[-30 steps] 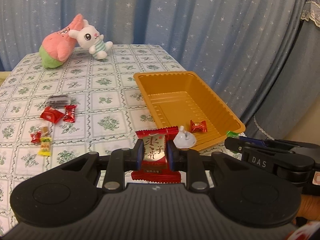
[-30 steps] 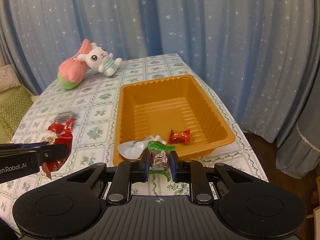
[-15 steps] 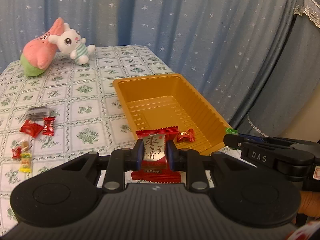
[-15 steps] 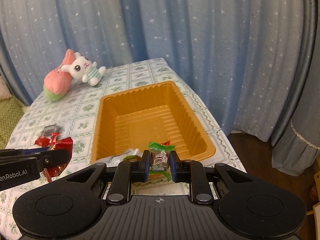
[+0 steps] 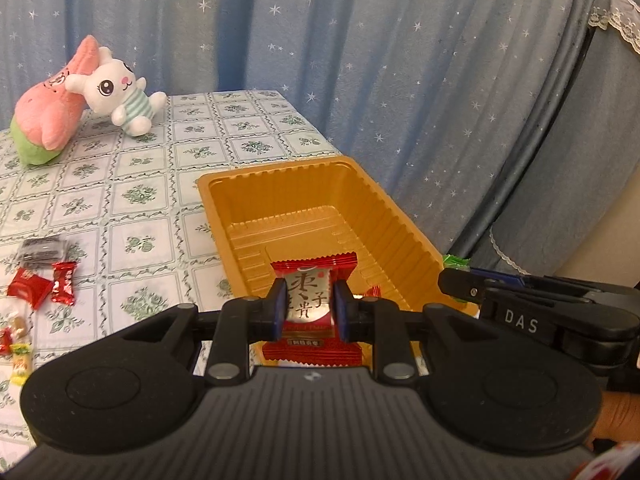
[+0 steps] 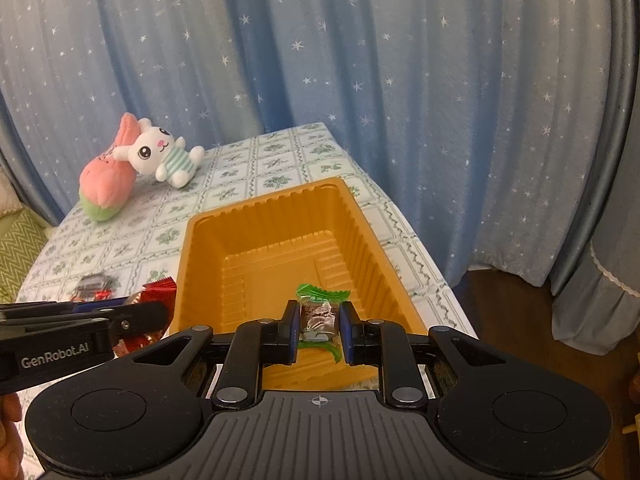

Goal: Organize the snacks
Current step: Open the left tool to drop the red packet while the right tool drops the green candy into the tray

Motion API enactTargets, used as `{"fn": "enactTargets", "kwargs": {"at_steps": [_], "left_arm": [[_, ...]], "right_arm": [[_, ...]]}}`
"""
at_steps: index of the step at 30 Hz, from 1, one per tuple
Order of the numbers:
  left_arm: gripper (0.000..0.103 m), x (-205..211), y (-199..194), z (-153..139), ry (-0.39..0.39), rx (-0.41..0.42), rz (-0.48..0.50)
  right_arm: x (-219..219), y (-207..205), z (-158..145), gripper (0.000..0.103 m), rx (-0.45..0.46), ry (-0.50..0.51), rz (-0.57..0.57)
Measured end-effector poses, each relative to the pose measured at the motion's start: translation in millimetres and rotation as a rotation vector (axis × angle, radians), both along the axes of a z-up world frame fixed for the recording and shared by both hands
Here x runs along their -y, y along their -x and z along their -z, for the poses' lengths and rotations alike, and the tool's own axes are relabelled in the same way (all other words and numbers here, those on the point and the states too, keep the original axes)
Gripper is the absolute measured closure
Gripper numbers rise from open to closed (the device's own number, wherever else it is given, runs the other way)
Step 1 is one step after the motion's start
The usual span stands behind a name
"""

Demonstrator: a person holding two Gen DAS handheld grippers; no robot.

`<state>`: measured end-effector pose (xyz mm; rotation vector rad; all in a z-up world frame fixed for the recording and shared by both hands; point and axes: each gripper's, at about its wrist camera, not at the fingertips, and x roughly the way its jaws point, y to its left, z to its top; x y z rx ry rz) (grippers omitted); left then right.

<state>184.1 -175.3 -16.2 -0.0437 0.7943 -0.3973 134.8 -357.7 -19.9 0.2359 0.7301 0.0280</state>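
Holding a snack apiece, both grippers hung over the near end of the ribbed orange plastic tray [image 6: 276, 240], which stood on the floral-check tablecloth [image 5: 132, 196] toward the table's right edge. The left gripper [image 5: 308, 310] was clenched on a red foil sachet printed with white characters [image 5: 310, 304], pads pinching its middle so both crimped ends stuck out free. The right gripper [image 6: 319, 326] was likewise clamped on a small green-ended candy in a clear wrapper [image 6: 320, 312], gripped across its body with the green twists poking out above and below. Judgement: a mid-body pinch kept each wrapper from swinging and should let it fall flat on release.

From the left wrist view, a bit of red wrapper [image 5: 374, 291] showed just past the gripper's right finger, seemingly inside the tray; too hidden to identify. The tray's far floor looked bare.

Unsorted snacks sat on the cloth at near left, well apart from the tray: a dark-filled clear packet [image 5: 40, 249], two red wrapped sweets [image 5: 64, 288], and small yellow and red pieces [image 5: 18, 354] at the frame edge. A pink star-shaped plush [image 5: 48, 116] and a white rabbit plush [image 5: 120, 100] lay touching at the far left corner, out of the working area.

Judgement: task early; next step for both loads is release into the tray, with the two grippers close enough together to risk a knock.
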Motion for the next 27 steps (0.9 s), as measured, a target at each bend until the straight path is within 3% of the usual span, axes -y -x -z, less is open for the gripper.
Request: {"fn": "enactTargets", "kwargs": {"at_steps": [15, 18, 27], "left_arm": [[0.079, 13.7, -32.6, 14.2, 0.004, -0.019, 0.008], [0.072, 10.1, -33.5, 15.9, 0.004, -0.021, -0.004], [0.071, -13.9, -18.0, 18.7, 0.017, -0.034, -0.05]], "right_arm": [[10.3, -20.9, 8.4, 0.082, -0.017, -0.028, 0.015], [12.2, -21.1, 8.2, 0.082, -0.017, -0.034, 0.019], [10.5, -20.5, 6.1, 0.082, -0.016, -0.045, 0.012]]}}
